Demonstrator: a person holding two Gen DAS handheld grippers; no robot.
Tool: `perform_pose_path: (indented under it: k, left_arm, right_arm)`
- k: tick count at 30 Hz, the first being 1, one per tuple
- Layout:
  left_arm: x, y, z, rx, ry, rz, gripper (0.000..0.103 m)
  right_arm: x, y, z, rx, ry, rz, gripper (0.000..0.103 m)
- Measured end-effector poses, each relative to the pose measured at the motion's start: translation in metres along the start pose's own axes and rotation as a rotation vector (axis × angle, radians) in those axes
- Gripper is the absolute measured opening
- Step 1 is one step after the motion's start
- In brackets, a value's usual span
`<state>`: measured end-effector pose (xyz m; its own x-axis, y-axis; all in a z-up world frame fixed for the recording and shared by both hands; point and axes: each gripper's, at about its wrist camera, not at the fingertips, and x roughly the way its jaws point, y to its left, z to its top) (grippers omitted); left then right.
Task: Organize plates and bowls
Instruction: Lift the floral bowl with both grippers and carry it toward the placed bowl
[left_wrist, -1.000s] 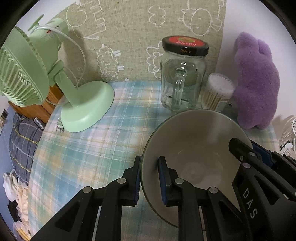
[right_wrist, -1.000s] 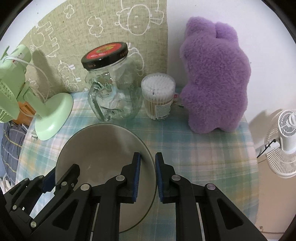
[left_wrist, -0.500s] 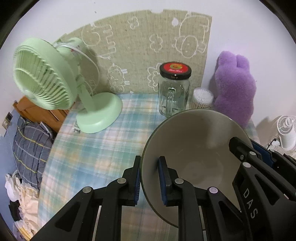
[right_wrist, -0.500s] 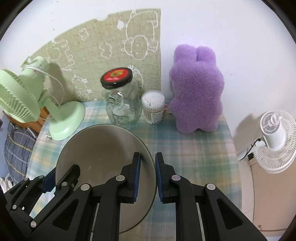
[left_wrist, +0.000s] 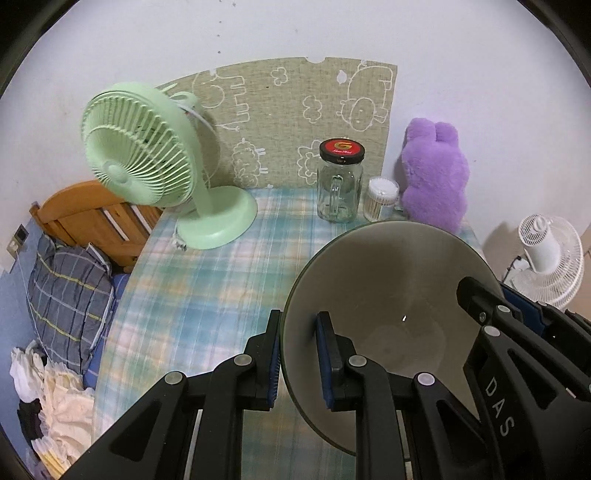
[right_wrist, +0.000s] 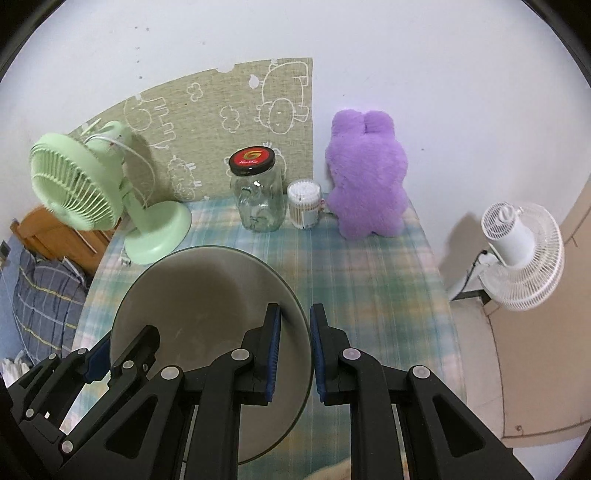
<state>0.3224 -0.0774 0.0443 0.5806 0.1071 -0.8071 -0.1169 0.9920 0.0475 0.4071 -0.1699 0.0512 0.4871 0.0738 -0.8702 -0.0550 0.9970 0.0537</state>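
A: Left wrist view, far left: pillow (left_wrist: 66, 291) beside a wooden headboard (left_wrist: 85, 218). Next, green fan (left_wrist: 147, 173) standing on the checked tablecloth (left_wrist: 207, 295). Then the glass jar (left_wrist: 340, 184) with its black-and-red lid, cotton swab tub (left_wrist: 380, 197) just beside it, purple plush (left_wrist: 436, 177) against the wall.

B: And your left gripper (left_wrist: 297, 363)?

A: Clamped on the left rim of the grey bowl (left_wrist: 388, 288), one pad outside, one inside. You have the bowl held above the cloth, tilted, its inside facing the camera. The opposite rim sits in your right gripper's jaws at the picture's right edge.

B: Right wrist view?

A: Same order: fan, jar, swabs, plush, then a white fan (right_wrist: 521, 254) on the floor, well apart from the table. Your right gripper (right_wrist: 295, 356) pinches the bowl's right rim, inner pad against the bowl's inside, outer pad behind the edge. Left gripper shows at lower left, closed on the far rim.
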Motion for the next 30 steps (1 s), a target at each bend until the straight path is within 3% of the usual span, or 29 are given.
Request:
perform_pose_path:
  k: [13, 30]
  left_arm:
    - [-0.050, 0.030, -0.048, 0.048, -0.024, -0.056, 0.015]
    - [-0.070, 0.060, -0.113, 0.069, 0.000, -0.099, 0.016]
  right_arm:
    - [-0.063, 0.032, -0.056, 0.039, -0.024, -0.059, 0.019]
    - [-0.098, 0.065, -0.128, 0.062, -0.018, -0.101, 0.019]
